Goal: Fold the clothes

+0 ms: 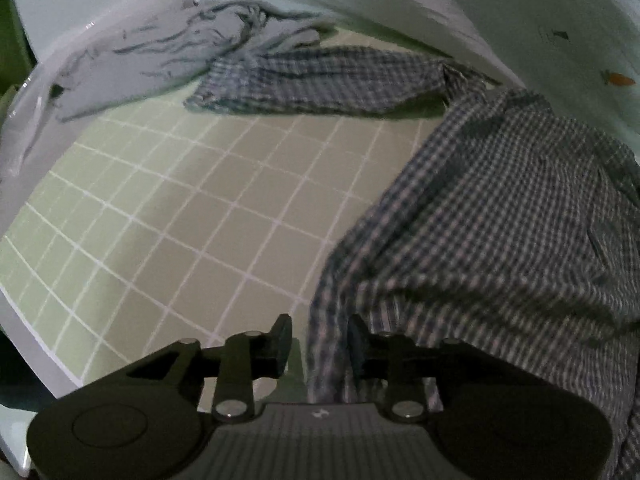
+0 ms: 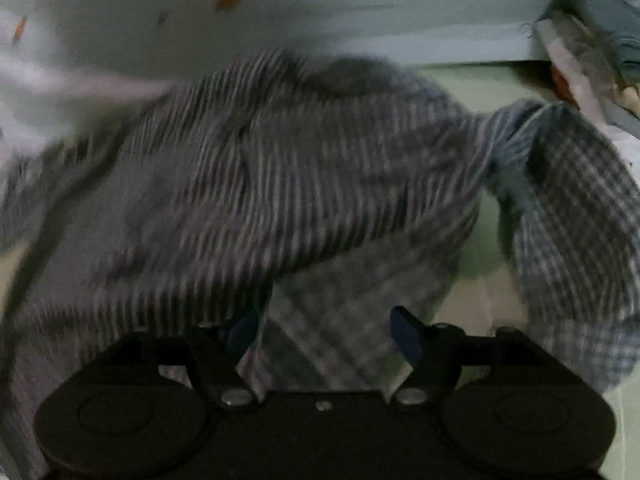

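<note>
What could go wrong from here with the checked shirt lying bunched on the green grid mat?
1. The left hand-held gripper stands open with only the hem of the checked shirt between its fingers, so a close may catch too little cloth.
2. The sleeve reaches the pale cloth; pulling could drag it.
3. The right hand-held gripper is open over heaped fabric and may pinch several layers.
</note>
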Available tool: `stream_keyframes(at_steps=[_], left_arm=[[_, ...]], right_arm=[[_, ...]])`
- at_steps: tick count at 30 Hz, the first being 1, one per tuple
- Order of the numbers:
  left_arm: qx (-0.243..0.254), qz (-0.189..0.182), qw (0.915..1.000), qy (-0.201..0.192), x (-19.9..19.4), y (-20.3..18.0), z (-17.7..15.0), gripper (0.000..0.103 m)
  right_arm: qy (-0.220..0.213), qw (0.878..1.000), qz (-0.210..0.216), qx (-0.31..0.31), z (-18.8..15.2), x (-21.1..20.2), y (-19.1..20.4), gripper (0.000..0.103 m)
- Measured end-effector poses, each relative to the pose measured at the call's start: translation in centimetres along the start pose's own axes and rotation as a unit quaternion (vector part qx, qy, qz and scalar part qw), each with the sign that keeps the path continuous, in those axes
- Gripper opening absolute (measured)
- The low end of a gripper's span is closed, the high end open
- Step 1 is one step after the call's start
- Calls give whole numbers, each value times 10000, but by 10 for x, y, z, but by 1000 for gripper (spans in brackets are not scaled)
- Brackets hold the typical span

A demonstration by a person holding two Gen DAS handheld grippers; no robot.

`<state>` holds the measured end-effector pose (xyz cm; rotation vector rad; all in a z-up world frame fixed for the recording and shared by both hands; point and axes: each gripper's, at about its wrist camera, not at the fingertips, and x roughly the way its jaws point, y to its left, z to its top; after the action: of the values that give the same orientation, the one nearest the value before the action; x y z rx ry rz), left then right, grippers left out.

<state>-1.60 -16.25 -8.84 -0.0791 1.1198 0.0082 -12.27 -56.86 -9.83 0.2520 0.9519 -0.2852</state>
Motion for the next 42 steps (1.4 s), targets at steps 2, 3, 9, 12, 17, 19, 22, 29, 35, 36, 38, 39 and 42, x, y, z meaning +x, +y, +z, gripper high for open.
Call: stream_keyframes(at_steps=[2, 3, 9, 12, 17, 19, 22, 29, 35, 36, 38, 39, 42], left_arm=[[101, -119, 9999, 24, 3, -1, -2, 31], [164, -207, 9996, 42, 6, -1, -2, 28], [378, -262, 9989, -28, 1, 9, -2, 3], [291, -254, 9992, 45, -1, 23, -3, 3], [354, -254, 9990, 120, -3, 26, -6, 23], [272, -174, 9995, 16, -11, 19, -5, 48], [173, -172, 9993, -270, -26, 5, -5, 66], [-46, -19, 9967, -811, -56, -67, -26, 76], [-69, -173, 9949, -988, -71, -148, -70, 84], [-55, -189, 9951, -973, -73, -161, -76, 84], [-27, -259, 9952, -940, -76, -182, -86, 84], [3, -304, 9952, -935, -78, -192, -89, 84], [222, -325, 9946, -965, -81, -221, -100, 84]], right_arm=[[-23, 10000, -7, -75, -9, -2, 8, 52], [-38, 10000, -31, -44, -12, -5, 9, 37], [-331, 9954, -696, 576, -21, -44, -2, 4], [-70, 9907, -1045, 868, -38, -50, -19, 4], [137, 9855, -1136, 1254, -58, -60, -39, 31], [-103, 9827, -1116, 1475, -55, -70, -49, 52], [-360, 9750, -1110, 1892, -53, -73, -73, 64], [-519, 9637, -1425, 2195, -39, -58, -148, 78], [-496, 9795, -839, 1763, -18, -43, -207, 25], [-465, 9834, -815, 1553, -14, -43, -212, 11], [-708, 9868, -976, 1076, -6, -52, -217, 4], [-949, 9858, -1173, 731, -1, -61, -219, 4], [-1729, 9647, -1949, -375, 11, -87, -218, 4]])
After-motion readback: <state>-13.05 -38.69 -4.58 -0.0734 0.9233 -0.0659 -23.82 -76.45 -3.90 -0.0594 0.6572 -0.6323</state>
